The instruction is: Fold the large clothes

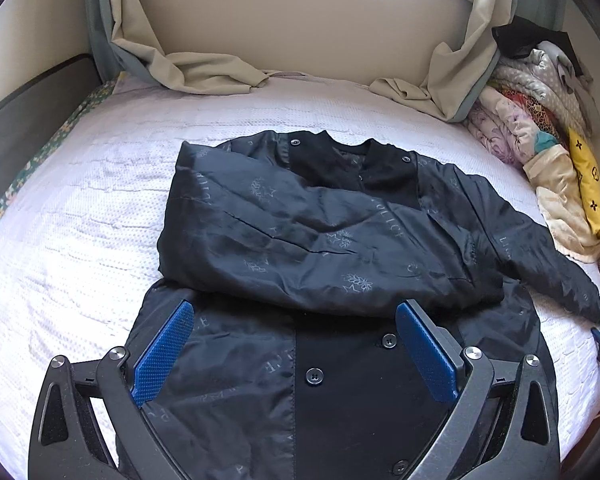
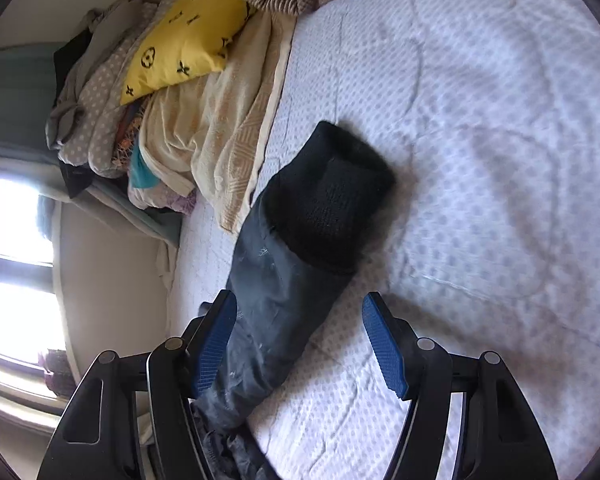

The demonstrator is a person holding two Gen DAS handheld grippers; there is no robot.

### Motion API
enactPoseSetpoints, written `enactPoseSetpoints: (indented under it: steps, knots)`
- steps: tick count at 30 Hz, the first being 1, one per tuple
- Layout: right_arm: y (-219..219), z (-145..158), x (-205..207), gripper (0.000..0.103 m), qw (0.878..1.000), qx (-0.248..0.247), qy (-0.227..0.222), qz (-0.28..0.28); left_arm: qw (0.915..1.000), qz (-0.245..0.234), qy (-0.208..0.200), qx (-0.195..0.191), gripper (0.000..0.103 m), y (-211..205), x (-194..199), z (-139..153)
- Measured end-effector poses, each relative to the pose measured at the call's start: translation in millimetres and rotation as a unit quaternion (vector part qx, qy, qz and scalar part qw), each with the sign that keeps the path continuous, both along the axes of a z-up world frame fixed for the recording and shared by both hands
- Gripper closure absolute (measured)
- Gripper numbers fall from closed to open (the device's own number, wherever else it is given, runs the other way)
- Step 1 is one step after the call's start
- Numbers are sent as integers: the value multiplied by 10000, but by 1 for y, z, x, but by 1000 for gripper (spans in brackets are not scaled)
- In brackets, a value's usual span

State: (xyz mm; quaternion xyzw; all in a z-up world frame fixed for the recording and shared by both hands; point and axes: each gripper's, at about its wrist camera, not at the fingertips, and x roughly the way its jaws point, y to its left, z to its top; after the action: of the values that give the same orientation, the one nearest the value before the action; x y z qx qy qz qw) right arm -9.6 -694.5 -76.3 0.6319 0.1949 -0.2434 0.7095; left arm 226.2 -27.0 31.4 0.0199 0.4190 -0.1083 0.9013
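On the bed (image 1: 80, 208), a black jacket (image 1: 340, 232) is spread face up over the white quilted cover, its collar toward the wall and the curtains (image 1: 204, 68). 1 sleeve is folded across the chest; the other sleeve (image 2: 300, 248) is stretched out sideways toward a pile of bedding (image 1: 540, 120) with a yellow pillow (image 2: 184, 40). The left gripper (image 1: 296, 344) is held over the lower front of the jacket, its 2 blue pads wide apart above the button placket, with nothing pinched between them. The right gripper (image 2: 300, 344) is seen over the outstretched sleeve: the shiny fabric runs between its pads and the knitted black cuff (image 2: 336, 204) lies just beyond them. Its jaws are parted and no pad is shown pressing on the cloth, though the left pad stands close against the sleeve's edge. Pale lettering is woven into the jacket among star and leaf emblems; only fragments such as "LICE" can be read. The yellow pillow is printed with black flower monograms.
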Motion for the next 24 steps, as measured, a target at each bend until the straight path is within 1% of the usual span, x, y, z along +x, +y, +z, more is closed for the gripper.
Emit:
enactPoseSetpoints:
  steps: [2, 5, 7, 8, 9, 10, 12, 13, 15, 16, 18, 19, 20, 22, 24]
  knots:
    - [-2, -7, 8, 39, 9999, -108, 50, -2, 10000, 7, -19, 7, 0, 1, 1, 0]
    - [-4, -10, 16, 40, 9992, -375, 125, -27, 10000, 16, -60, 26, 0, 2, 1, 0]
    - [-5, -8, 22, 44, 9981, -570, 237, 4, 10000, 19, -73, 32, 0, 4, 3, 0]
    - [-6, -8, 24, 48, 9975, -637, 306, 3, 10000, 31, -73, 32, 0, 5, 4, 0]
    - [-7, -8, 25, 62, 9968, -695, 384, 0, 9999, 57, -77, 34, 0, 5, 4, 0]
    - [-8, -9, 25, 73, 9967, -704, 411, 19, 9999, 96, -95, 44, 0, 7, 5, 1]
    - [-7, -7, 23, 79, 9966, -711, 404, 3, 9997, 158, -154, 69, 0, 9, 5, 3]
    - [-4, 1, 23, 83, 9958, -819, 407, 19, 9996, 189, -196, 94, 0, 11, 6, 4]
    - [3, 20, 27, 86, 9917, -1176, 504, 94, 9992, 241, -272, 142, 0, 13, 5, 8]
    - [10, 37, 30, 86, 9866, -1512, 593, 165, 9990, 264, -326, 170, 0, 13, 5, 10]
    - [25, 63, 35, 87, 9767, -2016, 683, 266, 9985, 281, -423, 227, 0, 14, 2, 14]
    - [39, 82, 39, 87, 9669, -2411, 757, 351, 9983, 270, -454, 244, 0, 13, 1, 16]
    - [50, 95, 42, 87, 9587, -2689, 833, 415, 9982, 255, -483, 263, 0, 13, -1, 18]
    - [78, 122, 52, 87, 9366, -3318, 966, 576, 9978, 220, -551, 307, 0, 11, -4, 21]
    - [115, 150, 65, 87, 9066, -3999, 1065, 825, 9969, 220, -631, 420, 0, 10, -6, 23]
